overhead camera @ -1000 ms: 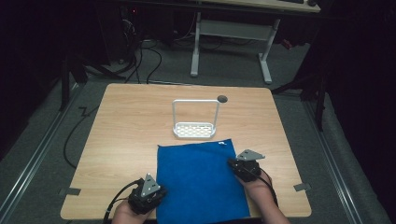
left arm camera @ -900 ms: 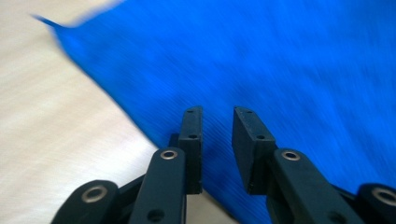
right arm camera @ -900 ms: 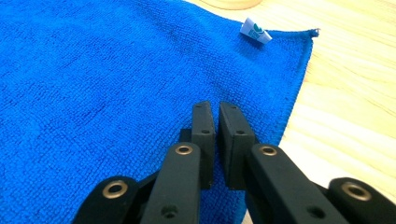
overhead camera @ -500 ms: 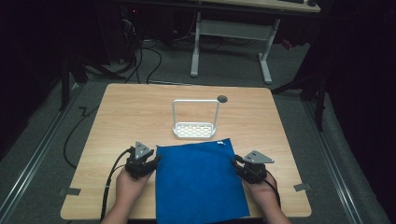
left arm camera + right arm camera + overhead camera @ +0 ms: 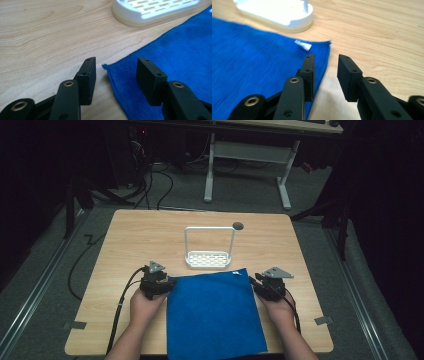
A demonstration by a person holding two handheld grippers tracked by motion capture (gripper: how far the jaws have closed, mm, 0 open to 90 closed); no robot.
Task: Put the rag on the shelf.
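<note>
A blue cloth (image 5: 215, 312) lies flat on the wooden table (image 5: 140, 235), reaching its near edge. My left gripper (image 5: 167, 282) sits at the cloth's far left corner. In the left gripper view the gripper (image 5: 116, 72) is open and the cloth (image 5: 175, 50) corner lies between its jaws on the table. My right gripper (image 5: 256, 281) is at the far right corner. In the right gripper view it (image 5: 325, 62) is open, with the cloth (image 5: 257, 62) edge beside its left jaw and a small white tag (image 5: 303, 45) near the corner.
A white perforated rack (image 5: 209, 259) with a tall wire handle stands just beyond the cloth's far edge; its base (image 5: 155, 10) (image 5: 279, 12) is close ahead of both grippers. A dark round hole (image 5: 238, 225) lies behind it. Bare wood surrounds the cloth.
My left gripper has moved forward along the cloth's left edge from the near side to its far corner. The right gripper has edged forward to the far right corner. The cloth lies as before.
</note>
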